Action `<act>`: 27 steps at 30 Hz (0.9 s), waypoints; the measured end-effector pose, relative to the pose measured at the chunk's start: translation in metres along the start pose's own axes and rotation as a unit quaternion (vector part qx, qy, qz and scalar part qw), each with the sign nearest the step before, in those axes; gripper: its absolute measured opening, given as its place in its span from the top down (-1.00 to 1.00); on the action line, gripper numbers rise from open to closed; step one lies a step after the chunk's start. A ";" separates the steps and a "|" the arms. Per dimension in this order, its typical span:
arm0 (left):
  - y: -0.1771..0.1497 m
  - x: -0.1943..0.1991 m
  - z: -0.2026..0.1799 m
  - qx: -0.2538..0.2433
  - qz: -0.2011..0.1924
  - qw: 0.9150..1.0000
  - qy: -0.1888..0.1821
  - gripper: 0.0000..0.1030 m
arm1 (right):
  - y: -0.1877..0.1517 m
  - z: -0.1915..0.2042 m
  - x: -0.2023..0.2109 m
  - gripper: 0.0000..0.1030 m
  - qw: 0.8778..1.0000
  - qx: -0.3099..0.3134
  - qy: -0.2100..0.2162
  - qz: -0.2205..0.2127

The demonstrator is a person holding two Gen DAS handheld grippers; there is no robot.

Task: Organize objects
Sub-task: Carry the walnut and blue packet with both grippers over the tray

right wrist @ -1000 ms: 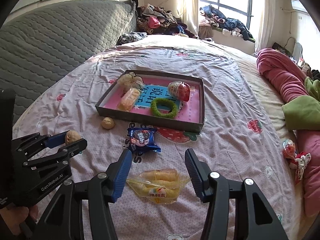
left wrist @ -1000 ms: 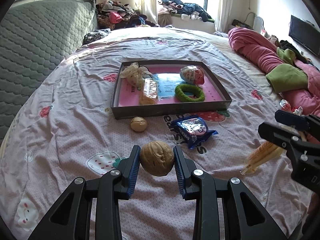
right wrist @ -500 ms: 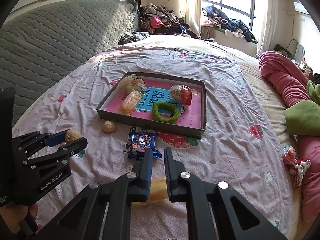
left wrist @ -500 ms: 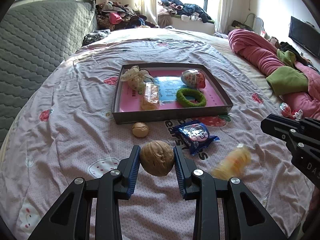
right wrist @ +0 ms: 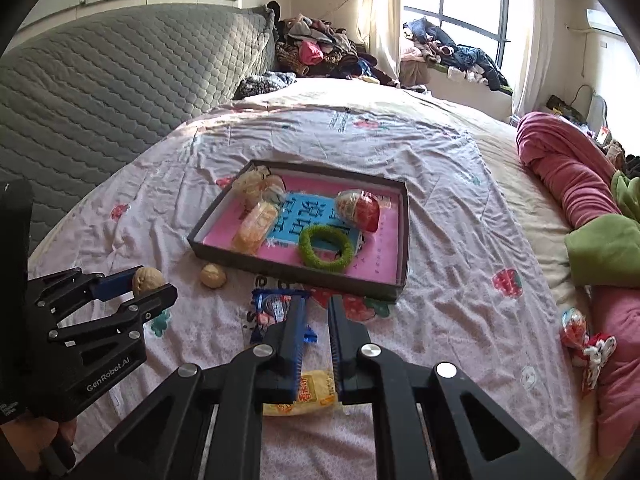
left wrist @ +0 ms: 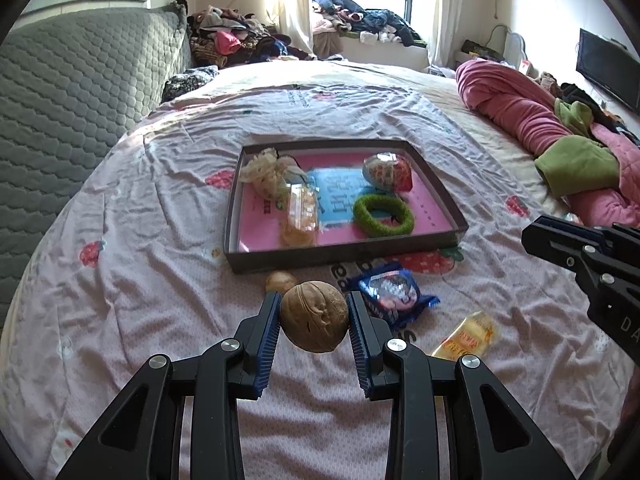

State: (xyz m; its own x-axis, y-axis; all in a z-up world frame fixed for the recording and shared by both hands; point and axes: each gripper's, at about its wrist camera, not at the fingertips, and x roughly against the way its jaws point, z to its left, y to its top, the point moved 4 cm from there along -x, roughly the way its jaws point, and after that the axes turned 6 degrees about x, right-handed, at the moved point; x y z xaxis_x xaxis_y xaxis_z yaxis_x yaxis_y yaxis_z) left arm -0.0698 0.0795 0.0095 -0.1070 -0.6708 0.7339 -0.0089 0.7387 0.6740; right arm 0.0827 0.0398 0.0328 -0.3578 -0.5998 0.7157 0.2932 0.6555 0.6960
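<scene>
My left gripper [left wrist: 314, 324] is shut on a brown walnut [left wrist: 314, 322] and holds it above the bedsheet; it also shows in the right wrist view [right wrist: 146, 280]. My right gripper [right wrist: 318, 328] is shut, nothing between its fingertips. A yellow snack packet [right wrist: 310, 394] lies on the sheet under its fingers, and shows in the left wrist view [left wrist: 468, 334]. A blue snack packet [left wrist: 394, 294] and a second walnut [left wrist: 280, 280] lie in front of the dark tray [left wrist: 240, 258]. The tray holds a green ring [left wrist: 382, 216], a wrapped egg [left wrist: 388, 172], a clear packet [left wrist: 300, 216] and a mesh pouch [left wrist: 266, 172].
A pink duvet [left wrist: 520, 108] and a green cloth [left wrist: 576, 166] lie at the right. A grey quilted headboard [left wrist: 72, 80] stands at the left. A small wrapped toy [right wrist: 580, 336] lies at the right edge of the sheet. Clothes are piled by the window [left wrist: 360, 20].
My right gripper went from open around the yellow packet to shut, and the packet now lies lower under its fingers. My left gripper moved forward with the walnut toward the tray.
</scene>
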 end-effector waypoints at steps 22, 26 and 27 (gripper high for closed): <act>0.066 -0.033 -0.001 -0.004 -0.011 1.000 0.007 0.34 | 0.051 -0.017 -0.037 0.76 1.000 -0.003 0.004 -0.012; 0.077 -0.043 -0.003 -0.004 -0.013 1.000 0.007 0.33 | 0.060 -0.018 -0.048 0.76 1.000 0.000 0.008 -0.014; 0.079 -0.046 -0.004 -0.004 -0.013 1.000 0.006 0.33 | 0.061 -0.019 -0.050 0.76 1.000 -0.001 0.008 -0.015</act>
State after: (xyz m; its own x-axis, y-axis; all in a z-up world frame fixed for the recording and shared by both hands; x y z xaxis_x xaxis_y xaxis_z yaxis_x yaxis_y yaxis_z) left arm -0.0621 0.1682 0.0294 -0.0945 -0.6909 0.7168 -0.0044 0.7203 0.6937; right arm 0.1351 0.1013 0.0408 -0.3523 -0.6261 0.6956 0.2839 0.6367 0.7169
